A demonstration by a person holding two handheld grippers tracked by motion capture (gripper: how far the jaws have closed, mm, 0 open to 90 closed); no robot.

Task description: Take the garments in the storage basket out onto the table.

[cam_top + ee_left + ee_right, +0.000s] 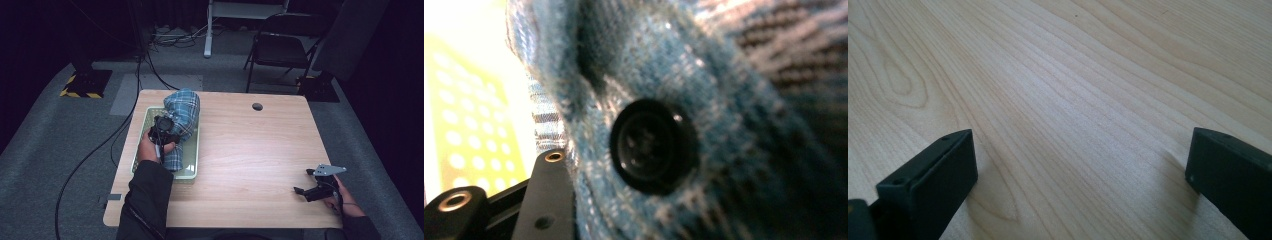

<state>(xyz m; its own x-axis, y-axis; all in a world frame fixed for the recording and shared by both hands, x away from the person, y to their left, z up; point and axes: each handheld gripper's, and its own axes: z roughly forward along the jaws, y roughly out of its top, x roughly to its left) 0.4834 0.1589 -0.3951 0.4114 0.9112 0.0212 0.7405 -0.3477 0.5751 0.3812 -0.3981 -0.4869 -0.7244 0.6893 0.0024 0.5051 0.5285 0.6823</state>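
no readable text, labels or signs

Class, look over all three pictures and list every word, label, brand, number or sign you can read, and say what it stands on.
None: no readable text on the plaid shirt, its black button, the green basket or the wooden table.
The yellow-and-black stripes on the floor base are a marking only, with no words.

A pale wood-grain counter (250,150) stands on grey carpet (45,130), a small round hole (257,106) near its far edge. Behind it, a black folding chair (280,47) sits beside the white legs of another desk (210,30). Black cables (100,145) trail across the floor at the left, past a stand base edged with yellow-and-black hazard tape (82,85). Dark curtains (30,35) close in the room.
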